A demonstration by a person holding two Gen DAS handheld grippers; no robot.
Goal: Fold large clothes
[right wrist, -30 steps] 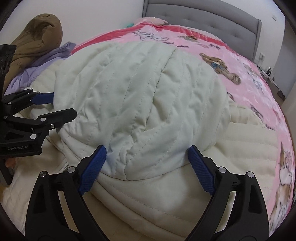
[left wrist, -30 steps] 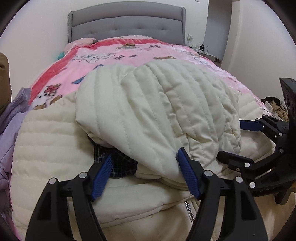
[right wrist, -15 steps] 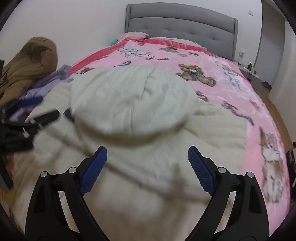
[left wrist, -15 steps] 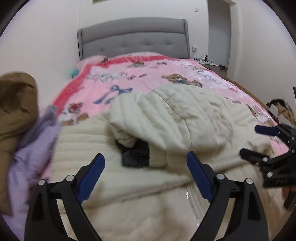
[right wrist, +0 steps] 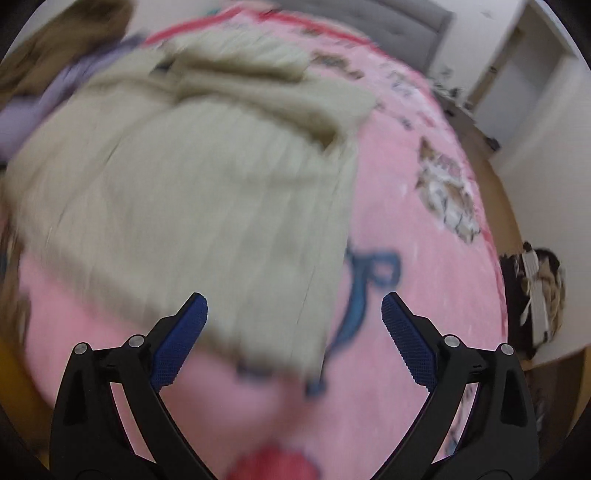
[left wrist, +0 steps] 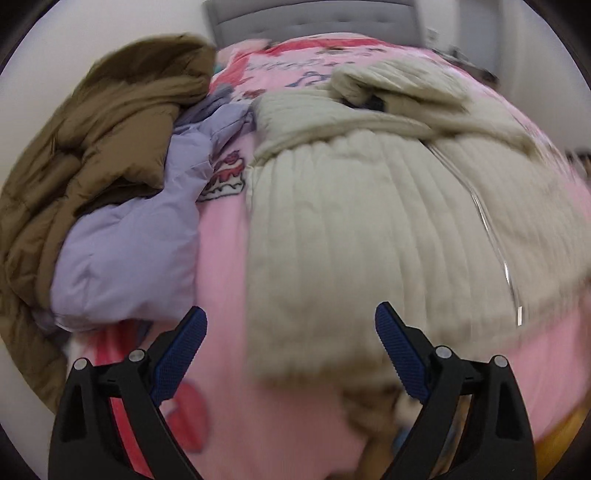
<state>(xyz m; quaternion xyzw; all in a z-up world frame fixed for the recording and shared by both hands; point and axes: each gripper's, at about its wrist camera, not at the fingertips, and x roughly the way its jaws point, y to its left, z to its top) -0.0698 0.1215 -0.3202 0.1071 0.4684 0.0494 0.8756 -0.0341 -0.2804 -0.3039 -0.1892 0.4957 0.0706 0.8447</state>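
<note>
A cream quilted jacket [left wrist: 369, 221] lies spread on the pink bedspread [left wrist: 221, 258], zipper [left wrist: 495, 240] up, its hood [left wrist: 391, 81] folded down at the far end. It also shows, blurred, in the right wrist view [right wrist: 192, 177]. My left gripper [left wrist: 291, 339] is open and empty, held above the jacket's near left hem corner. My right gripper [right wrist: 295, 332] is open and empty, above the jacket's near right hem corner. Neither gripper touches the cloth.
A brown padded coat [left wrist: 103, 133] and a lilac jacket [left wrist: 140, 236] are heaped at the bed's left side. The grey headboard [left wrist: 310, 18] stands at the far end. Dark clutter [right wrist: 535, 295] lies on the floor right of the bed.
Both grippers have pulled back from the hood toward the foot of the bed and now hover over the jacket's hem. The views are motion-blurred. Both stay open.
</note>
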